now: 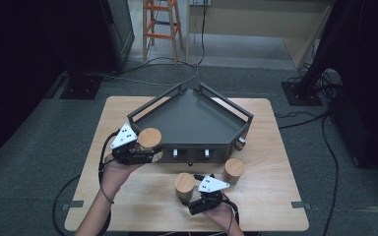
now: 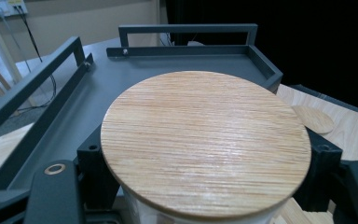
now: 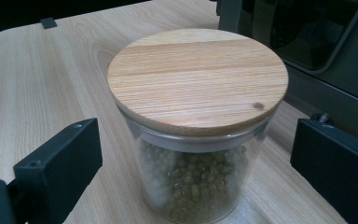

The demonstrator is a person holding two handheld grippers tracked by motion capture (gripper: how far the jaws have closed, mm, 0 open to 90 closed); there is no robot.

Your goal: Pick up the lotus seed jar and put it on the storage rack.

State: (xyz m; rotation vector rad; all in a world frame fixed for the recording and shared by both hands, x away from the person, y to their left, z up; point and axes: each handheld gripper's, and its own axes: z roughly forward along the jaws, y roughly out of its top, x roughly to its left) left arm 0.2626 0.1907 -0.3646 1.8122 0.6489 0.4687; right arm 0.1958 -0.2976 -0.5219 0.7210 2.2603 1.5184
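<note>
A glass jar [image 1: 149,140], judged heavy, slippery and fragile, was pinched below its lid by the left gripper [image 1: 137,151] at the tray's [image 1: 187,123] near-left edge, while the right gripper [image 1: 203,200] was spread around a bean jar [image 3: 196,135].

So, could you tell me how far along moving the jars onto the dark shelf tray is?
Nothing is on the tray yet. The left gripper is shut on the first jar, held at the tray's front left edge. The right gripper is open around the bean jar, which stands on the table. The third jar waits untouched.
</note>
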